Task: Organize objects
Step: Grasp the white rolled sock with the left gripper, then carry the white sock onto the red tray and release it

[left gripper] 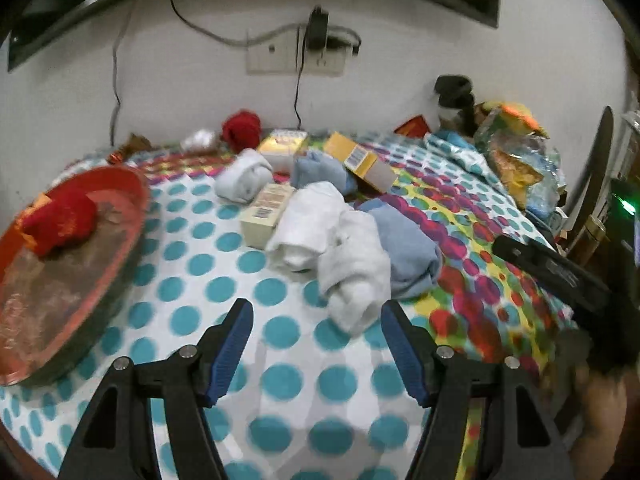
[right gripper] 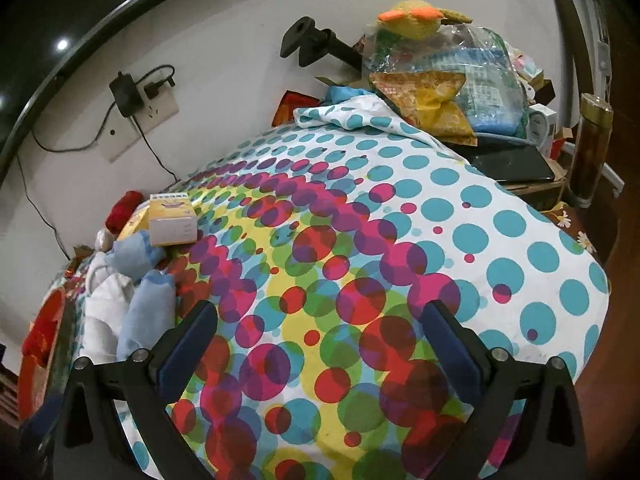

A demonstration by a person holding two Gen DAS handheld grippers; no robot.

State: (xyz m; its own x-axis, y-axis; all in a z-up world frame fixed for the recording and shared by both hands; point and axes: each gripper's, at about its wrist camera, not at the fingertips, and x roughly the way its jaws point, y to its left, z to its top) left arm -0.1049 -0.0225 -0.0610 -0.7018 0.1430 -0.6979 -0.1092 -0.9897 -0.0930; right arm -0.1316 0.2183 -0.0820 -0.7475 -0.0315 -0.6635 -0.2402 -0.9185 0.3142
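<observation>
A heap of rolled socks and small boxes lies on the dotted cloth. My left gripper [left gripper: 318, 314] is open and empty, just short of a white sock roll [left gripper: 354, 276]. Beside that roll lie another white roll [left gripper: 308, 224], a blue sock [left gripper: 408, 248], a cream box [left gripper: 266, 214] and a yellow box [left gripper: 360, 162]. A red sock [left gripper: 60, 218] lies in the red tray [left gripper: 120, 248] at the left. My right gripper [right gripper: 320, 320] is open and empty over bare cloth, with blue socks [right gripper: 146, 314] and a box [right gripper: 172, 220] to its left.
A red yarn ball [left gripper: 242, 128] and more socks lie by the wall. Plastic bags with a yellow toy [right gripper: 436, 76] pile up at the far right, next to a dark flask [right gripper: 590, 156]. A wall socket with charger [left gripper: 318, 46] and cables hangs behind. The other gripper [left gripper: 560, 276] reaches in from the right.
</observation>
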